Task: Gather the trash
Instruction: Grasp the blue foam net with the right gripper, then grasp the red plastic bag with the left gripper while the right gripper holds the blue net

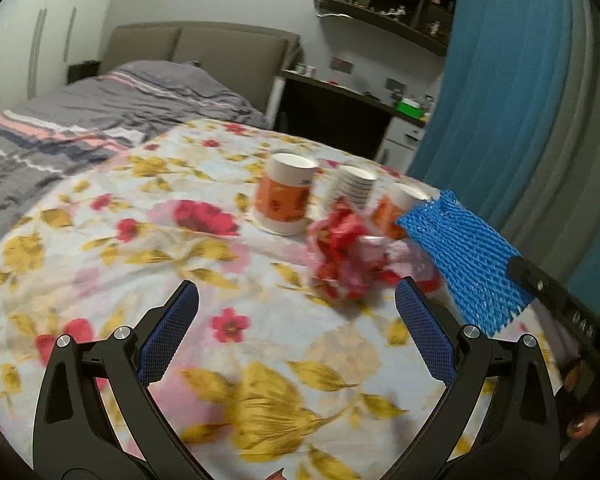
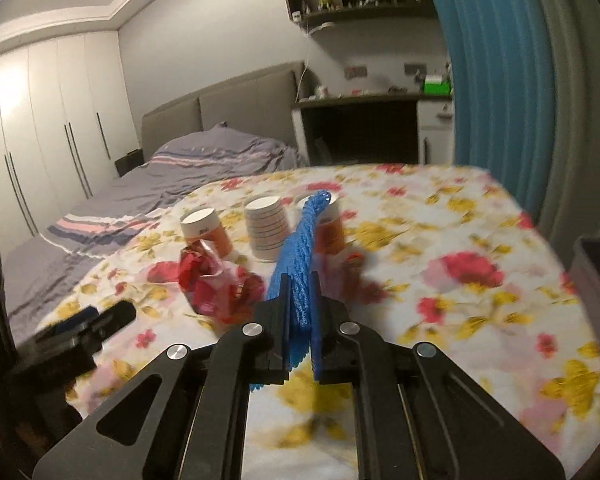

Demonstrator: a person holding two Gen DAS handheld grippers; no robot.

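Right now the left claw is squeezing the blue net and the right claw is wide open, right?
Swapped. The right wrist view shows the right claw shut on the blue net. The left wrist view shows the left claw wide open, holding nothing, above the flowery cloth.

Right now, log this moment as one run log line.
task: collect trash | right gripper: shut on blue foam net, lifted | left gripper: open, empty, facing red wrapper | three paper cups on table
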